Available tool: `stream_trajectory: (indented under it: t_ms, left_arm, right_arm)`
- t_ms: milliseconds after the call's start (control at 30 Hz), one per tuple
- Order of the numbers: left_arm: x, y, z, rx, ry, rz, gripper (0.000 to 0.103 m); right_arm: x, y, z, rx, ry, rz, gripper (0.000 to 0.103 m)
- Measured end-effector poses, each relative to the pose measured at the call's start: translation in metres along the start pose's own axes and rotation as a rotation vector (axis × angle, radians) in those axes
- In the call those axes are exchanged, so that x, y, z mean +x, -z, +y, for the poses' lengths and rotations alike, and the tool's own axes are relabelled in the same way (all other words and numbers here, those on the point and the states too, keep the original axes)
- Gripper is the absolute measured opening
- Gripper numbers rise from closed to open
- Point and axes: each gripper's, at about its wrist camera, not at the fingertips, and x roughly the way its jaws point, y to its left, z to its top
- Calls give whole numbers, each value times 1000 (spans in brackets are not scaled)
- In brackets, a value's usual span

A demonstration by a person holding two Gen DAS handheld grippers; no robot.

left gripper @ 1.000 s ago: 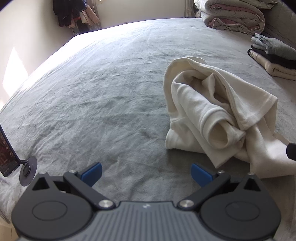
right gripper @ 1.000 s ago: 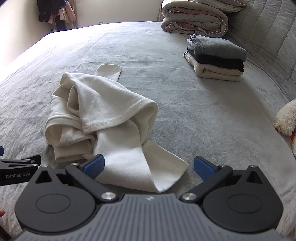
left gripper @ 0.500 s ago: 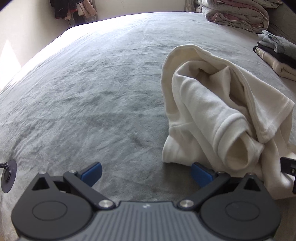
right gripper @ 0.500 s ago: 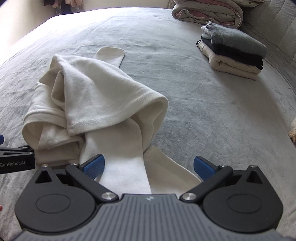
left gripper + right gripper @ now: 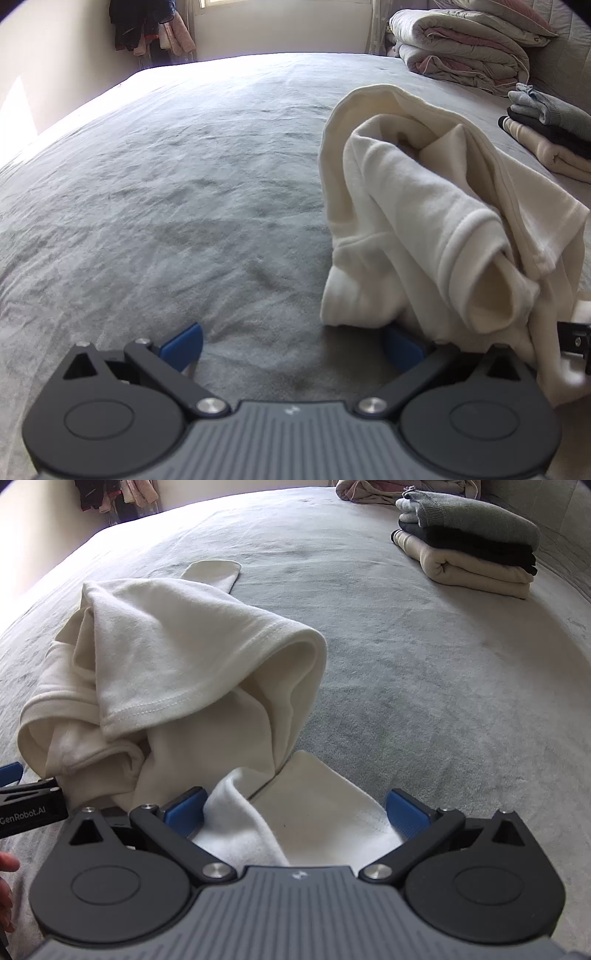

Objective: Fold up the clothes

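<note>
A crumpled cream long-sleeved top [image 5: 424,221] lies bunched on the grey bed [image 5: 184,184]. It also shows in the right wrist view [image 5: 177,672], with one sleeve end lying flat beyond the heap. My left gripper [image 5: 291,347] is open; its right fingertip [image 5: 400,349] is at the heap's near left corner, partly under the cloth. My right gripper [image 5: 297,810] is open and straddles a flat near flap of the top, with a fold of cloth against its left pad [image 5: 184,808]. The left gripper's tip shows at the left edge of the right wrist view.
A stack of folded clothes [image 5: 469,546], grey over black over beige, sits at the far right of the bed; it also shows in the left wrist view [image 5: 550,136]. A folded quilt [image 5: 465,51] lies at the head. Clothes hang by the far wall [image 5: 147,29].
Both grippers have moved forward and down to the cream top. The left one's right finger now reaches its corner; the right one now has the near flap between its open fingers.
</note>
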Motion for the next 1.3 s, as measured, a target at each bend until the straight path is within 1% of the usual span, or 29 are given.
stream_trajectory:
  t_ms: [67,100,167,233,300,400,467,533,600,667,767,867,933,967,1000,1033,1067,1100,1133,1167,1233,1300]
  left_arm:
    - [-1,-1,1,-4,4,-2,103]
    - [-2,-3,2,-6,5,0,103]
    - [-4,-7,6,-9,20,27,103]
    - [-7,-11,12,-21,42,60,103]
    - [-14,-16,21,-64,104,64,103]
    - [-28,-22,34,-130,191,36,102]
    - [-38,-26,40,-172,242,-5,102]
    - [-42,-29,43,-214,286,-27,102]
    - [-46,-31,45,-260,336,-44,102]
    - [-44,-33,44,-290,380,-37,102]
    - [-38,-34,42,-343,444,-17,97]
    - [-31,-35,42,-398,476,7,90]
    - [-25,-35,42,-432,483,23,81]
    - [-23,-35,42,-447,485,31,78]
    - [-20,-35,41,-461,486,39,69]
    - [-18,-35,41,-478,500,50,63]
    - [-16,-34,41,-495,515,62,59]
    - [-15,-34,39,-501,526,70,50]
    - [-14,-34,38,-506,538,78,42]
    - [-14,-34,36,-498,530,79,38]
    - [-16,-34,34,-480,512,76,21]
    - [-18,-35,34,-471,503,68,15]
  right_arm:
    - [-2,1,1,-18,1,-11,103]
    - [-3,0,-1,-21,-9,-3,103]
    - [-5,-4,-5,-22,-28,12,103]
    - [-12,-6,-11,11,-51,0,103]
    - [-21,-8,-16,48,-91,-32,103]
    - [-34,-11,-19,75,-169,-81,102]
    - [-42,-14,-14,66,-214,-120,95]
    - [-47,-16,-8,47,-247,-156,84]
    - [-51,-19,-2,31,-280,-187,80]
    - [-52,-21,4,17,-312,-207,75]
    - [-48,-24,15,0,-343,-219,73]
    - [-42,-26,24,-8,-363,-214,69]
    - [-34,-27,28,-8,-369,-196,62]
    - [-30,-28,30,-10,-367,-186,54]
    - [-26,-26,31,-10,-365,-180,47]
    - [-23,-26,31,-12,-361,-176,41]
    - [-21,-27,31,-13,-356,-175,38]
    - [-21,-26,30,-13,-351,-178,27]
    - [-21,-27,28,-11,-342,-182,19]
    - [-22,-27,26,-6,-334,-189,18]
    - [-23,-28,20,9,-320,-200,15]
    - [-25,-29,11,38,-305,-215,13]
